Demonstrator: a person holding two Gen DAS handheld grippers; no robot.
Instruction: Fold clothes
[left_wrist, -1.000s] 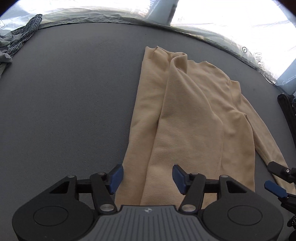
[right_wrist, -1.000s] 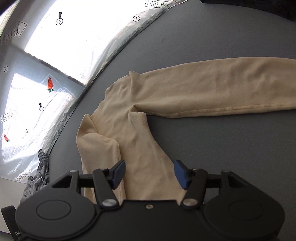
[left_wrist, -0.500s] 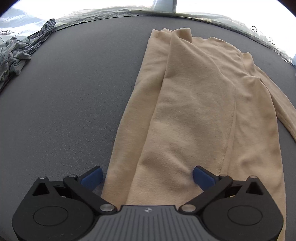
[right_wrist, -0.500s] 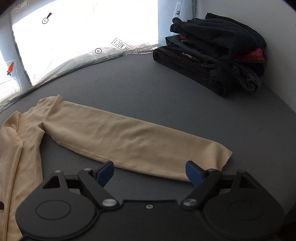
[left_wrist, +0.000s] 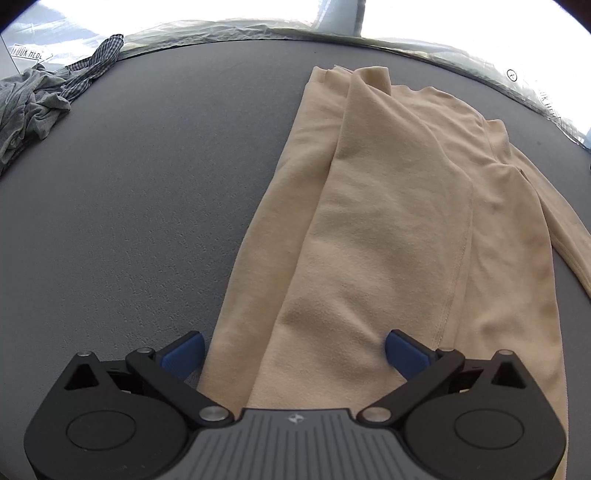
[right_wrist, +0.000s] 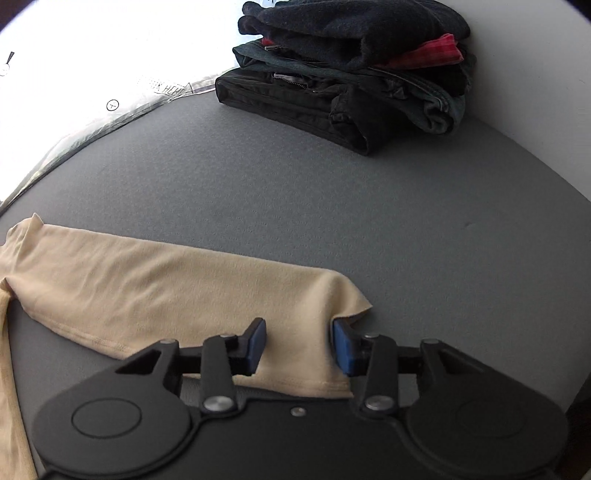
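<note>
1. the beige long-sleeved top (left_wrist: 388, 229) lay flat on the grey tabletop (left_wrist: 147, 206), its body running lengthwise away from the left tongs (left_wrist: 293, 352), hem end near them and collar end toward the bright far edge.
2. one long side of the body was already turned in over the middle, leaving a raised lengthwise fold edge; the other sleeve (right_wrist: 177, 291) lay straight out sideways on the tabletop, roughly at right angles to the body's long axis, cuff pointing away from the body.
3. the left tongs stood wide apart, low over the hem end, one blue pad (left_wrist: 183, 352) at the garment's outer edge and the other over the folded panel; they held nothing.
4. the right tongs (right_wrist: 297, 349) stood apart astride the cuff end of the sleeve, cloth between the pads but not yet pinched, as far as the view showed.
5. judged progress: partly folded. one side was in; the outstretched sleeve and any crosswise folds of the body appeared to be left.
6. a stack of dark folded clothes (right_wrist: 343, 74) sat at the far corner, and a crumpled heap of grey and checked garments (left_wrist: 48, 99) lay at the tabletop's left edge, well apart from the top.
</note>
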